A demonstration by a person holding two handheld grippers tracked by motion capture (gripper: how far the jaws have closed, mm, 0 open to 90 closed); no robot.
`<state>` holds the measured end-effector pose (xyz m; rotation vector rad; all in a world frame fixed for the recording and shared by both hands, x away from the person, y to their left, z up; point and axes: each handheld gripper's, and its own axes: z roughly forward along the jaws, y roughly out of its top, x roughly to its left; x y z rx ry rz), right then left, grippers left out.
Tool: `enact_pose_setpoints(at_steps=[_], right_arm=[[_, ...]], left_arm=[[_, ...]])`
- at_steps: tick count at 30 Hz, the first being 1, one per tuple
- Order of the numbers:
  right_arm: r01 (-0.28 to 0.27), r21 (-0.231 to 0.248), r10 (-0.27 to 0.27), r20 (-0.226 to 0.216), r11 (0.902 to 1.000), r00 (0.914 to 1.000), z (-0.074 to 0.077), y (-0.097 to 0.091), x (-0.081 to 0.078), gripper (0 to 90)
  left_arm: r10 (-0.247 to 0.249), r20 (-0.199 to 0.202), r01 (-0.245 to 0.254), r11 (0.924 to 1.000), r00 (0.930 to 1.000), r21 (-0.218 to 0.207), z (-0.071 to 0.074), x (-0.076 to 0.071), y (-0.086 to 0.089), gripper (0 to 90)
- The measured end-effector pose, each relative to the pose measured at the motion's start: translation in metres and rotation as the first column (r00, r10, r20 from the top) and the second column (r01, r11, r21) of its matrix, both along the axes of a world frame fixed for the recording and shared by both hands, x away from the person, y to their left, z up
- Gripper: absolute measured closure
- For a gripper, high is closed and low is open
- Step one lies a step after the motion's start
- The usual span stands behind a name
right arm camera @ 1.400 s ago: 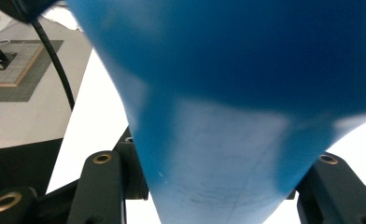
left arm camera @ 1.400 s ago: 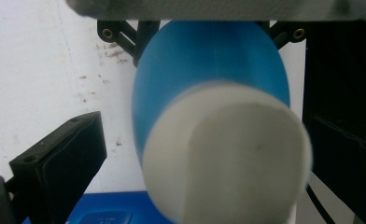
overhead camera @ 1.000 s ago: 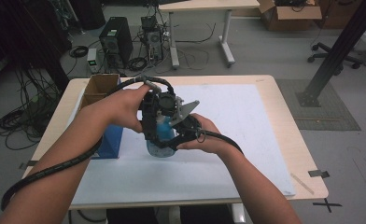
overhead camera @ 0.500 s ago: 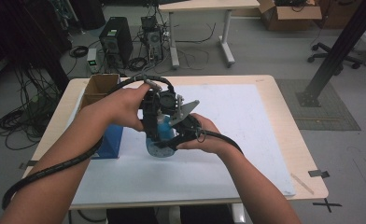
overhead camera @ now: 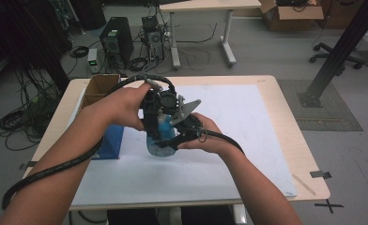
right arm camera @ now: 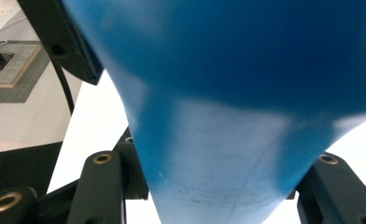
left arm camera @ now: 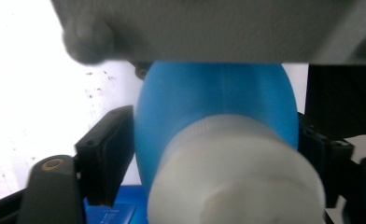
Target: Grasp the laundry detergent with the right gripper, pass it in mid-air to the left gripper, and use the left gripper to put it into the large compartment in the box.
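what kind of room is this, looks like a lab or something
Probably a lab or engineering workshop: desktop computer towers and loose cables sit on the floor, a cardboard box lies beyond, and a person works at a paper-covered table with two cabled grippers.

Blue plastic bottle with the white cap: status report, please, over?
Left gripper jaws clamp the blue plastic bottle by its white cap. Right gripper jaws clamp its body. Nothing in the way.

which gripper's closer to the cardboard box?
Left. The left gripper is on the bottle beside the cardboard box; the right gripper grips the bottle's far side.
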<state>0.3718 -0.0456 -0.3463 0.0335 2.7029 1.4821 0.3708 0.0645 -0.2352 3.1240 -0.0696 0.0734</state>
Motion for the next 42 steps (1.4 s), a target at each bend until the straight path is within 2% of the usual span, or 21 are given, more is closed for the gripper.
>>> enact_pose_setpoints(at_steps=[10,11,12,13,14,15,20,21,22,23,27,29,30,31,32,34,38,39,42], right_arm=[[0.004,-0.003,-0.004,-0.002,1.0,1.0,0.001,0.0,0.0,45.8],[0.003,0.001,-0.003,-0.016,1.0,0.9999,0.002,0.0,-0.001,45.9],[0.005,-0.002,-0.005,-0.002,1.0,1.0,0.002,0.0,0.0,45.9],[-0.002,0.004,0.002,-0.02,1.0,0.9998,0.002,0.0,-0.001,45.9],[0.002,-0.002,-0.002,-0.004,1.0,1.0,0.002,0.0,0.0,45.8],[-0.002,0.006,0.002,-0.02,1.0,0.9998,0.002,0.0,-0.001,45.8],[-0.006,0.007,0.007,-0.022,1.0,0.9997,0.002,0.0,-0.001,45.9],[-0.002,0.001,0.002,-0.009,1.0,1.0,0.002,0.0,-0.001,45.8],[-0.006,0.007,0.006,-0.02,1.0,0.9998,0.002,0.0,-0.001,45.9],[-0.001,0.002,0.001,-0.005,1.0,1.0,0.002,0.0,-0.001,45.9],[0.001,0.005,-0.001,-0.001,1.0,1.0,0.002,0.0,-0.001,45.8],[0.002,0.007,-0.002,-0.002,1.0,1.0,0.002,-0.001,-0.001,45.8],[-0.001,0.014,0.001,-0.019,0.9999,0.9998,0.003,-0.001,-0.002,45.8],[0.003,0.012,-0.003,-0.005,0.9999,1.0,0.003,-0.001,-0.002,45.8],[-0.003,0.019,0.003,-0.016,0.9998,0.9999,0.004,-0.001,-0.003,45.7],[-0.002,0.023,0.002,-0.012,0.9997,0.9999,0.004,0.0,-0.003,45.5],[0.003,0.036,-0.004,0.023,0.9994,0.9997,0.004,0.0,-0.004,44.4],[0.002,0.041,-0.002,0.02,0.9992,0.9998,0.004,0.0,-0.005,44.2],[0.0,0.05,-0.001,0.022,0.9987,0.9997,0.005,0.0,-0.007,44.0]], left_arm=[[-0.004,0.005,0.004,0.9999,1.0,0.012,-0.001,-0.001,-0.001,28.2],[-0.005,0.002,0.005,0.9999,1.0,0.013,-0.002,-0.001,-0.002,28.6],[-0.003,-0.001,0.003,0.9999,1.0,0.012,-0.002,-0.001,-0.002,29.8],[-0.003,-0.003,0.003,0.9999,1.0,0.014,-0.001,-0.001,-0.002,31.2],[-0.003,-0.001,0.003,0.9999,1.0,0.014,-0.002,-0.001,-0.002,32.6],[-0.002,-0.002,0.002,0.9999,1.0,0.015,-0.002,-0.001,-0.002,33.4],[-0.005,0.009,0.005,0.9996,0.9999,0.027,-0.003,-0.002,-0.003,36.3],[-0.005,0.009,0.005,0.9996,0.9999,0.027,-0.003,-0.002,-0.003,36.9],[-0.002,0.009,0.002,0.9997,1.0,0.026,-0.003,-0.002,-0.003,37.0],[-0.003,0.011,0.003,0.9996,0.9999,0.03,-0.002,-0.002,-0.004,37.0],[-0.007,0.018,0.007,0.9993,0.9998,0.037,-0.002,-0.002,-0.005,37.4],[-0.01,0.023,0.009,0.9992,0.9997,0.039,-0.001,-0.003,-0.005,37.5],[-0.009,0.027,0.008,0.9991,0.9996,0.042,0.0,-0.004,-0.005,37.7],[-0.008,0.032,0.007,0.9992,0.9995,0.041,0.0,-0.005,-0.005,37.7],[-0.009,0.034,0.007,0.999,0.9994,0.045,0.001,-0.005,-0.005,37.8],[-0.006,0.035,0.005,0.9988,0.9994,0.048,0.001,-0.005,-0.005,38.0],[-0.005,0.035,0.002,0.9968,0.9994,0.08,0.004,-0.009,-0.008,38.1],[-0.009,0.032,0.006,0.9962,0.9994,0.086,0.005,-0.009,-0.009,38.1],[-0.014,0.04,0.011,0.9967,0.9991,0.081,0.006,-0.01,-0.01,38.2]])
